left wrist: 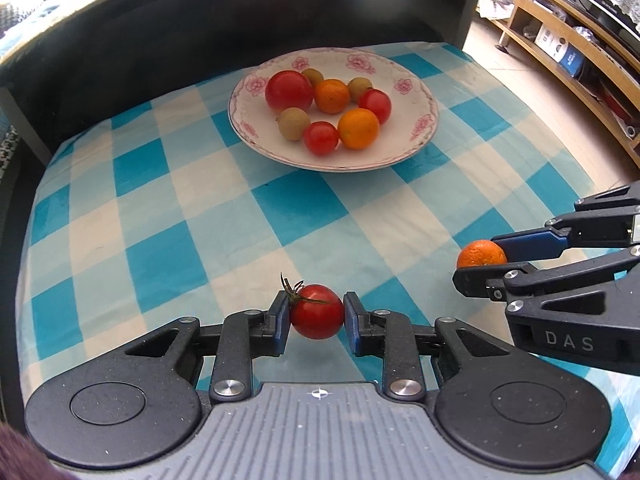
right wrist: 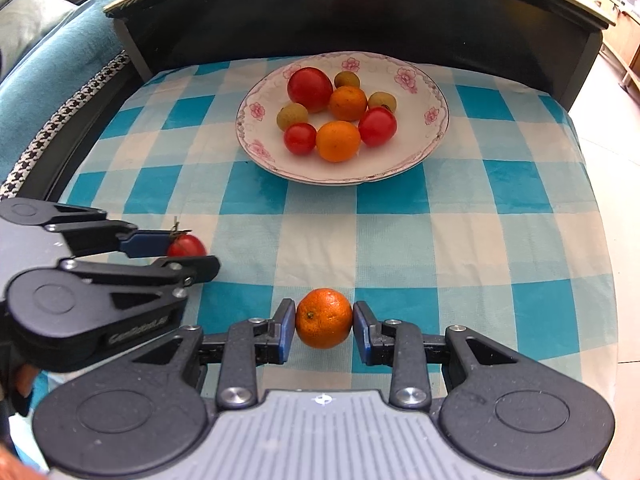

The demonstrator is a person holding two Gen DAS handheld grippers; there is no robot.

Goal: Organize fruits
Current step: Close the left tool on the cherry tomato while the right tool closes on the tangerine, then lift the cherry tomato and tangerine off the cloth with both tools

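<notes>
The left tool is clenching a stemmed cherry tomato between its blue pads, and the right tool is gripping a small mandarin the same way. Both fruits are sitting at the near side of the checked cloth covering the desk, well short of the flowered plate, which is lying straight ahead of both tools, toward the dark raised edge at the back of the desk.

Taking the plate as the landmark: the tomato is waiting in front of it and toward its left, the mandarin in front of it and slightly right of the tomato. Judging by the two wrist views, neither hand is clearly closer to the plate; both are facing a forward carry over open cloth. The tomato's stem is pointing up and left, away from the pads, so it is not interfering with the grip.

The plate is already holding three tomatoes, two mandarins and three small brownish fruits, crowding its centre; the near rim and right side are showing the most free room for a drop.

Whether either held fruit is resting on the cloth or is lifted clear is hard to judge, as the tool bodies are hiding the undersides. The person's hands are cut off at the frame edges.
</notes>
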